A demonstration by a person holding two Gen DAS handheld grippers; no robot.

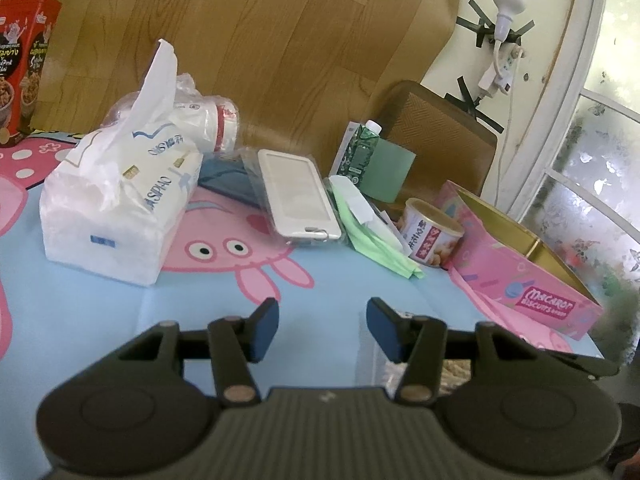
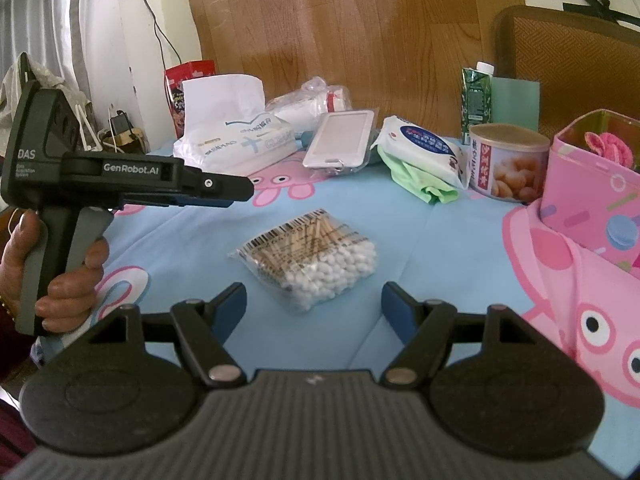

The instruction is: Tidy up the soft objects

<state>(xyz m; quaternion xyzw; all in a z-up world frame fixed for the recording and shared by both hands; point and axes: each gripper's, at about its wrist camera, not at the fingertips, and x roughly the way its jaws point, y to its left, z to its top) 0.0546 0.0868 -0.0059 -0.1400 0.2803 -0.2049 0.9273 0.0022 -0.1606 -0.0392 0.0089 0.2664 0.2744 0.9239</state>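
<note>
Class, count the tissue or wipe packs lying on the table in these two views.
2. The tissue pack stands at the back left with a sheet pulled up; the wipes pack lies on the green cloth beside the can. Others may be hidden.

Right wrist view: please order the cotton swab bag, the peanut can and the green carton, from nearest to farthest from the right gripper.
1. Cotton swab bag, straight ahead of the right gripper.
2. Peanut can, right.
3. Green carton, behind the can.

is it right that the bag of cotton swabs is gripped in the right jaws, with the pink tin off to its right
Not quite. The swabs are not gripped: the right wrist view shows the right gripper with its jaws wide apart, and the bag lies on the cloth ahead of them. The pink tin is indeed off to its right.
</note>
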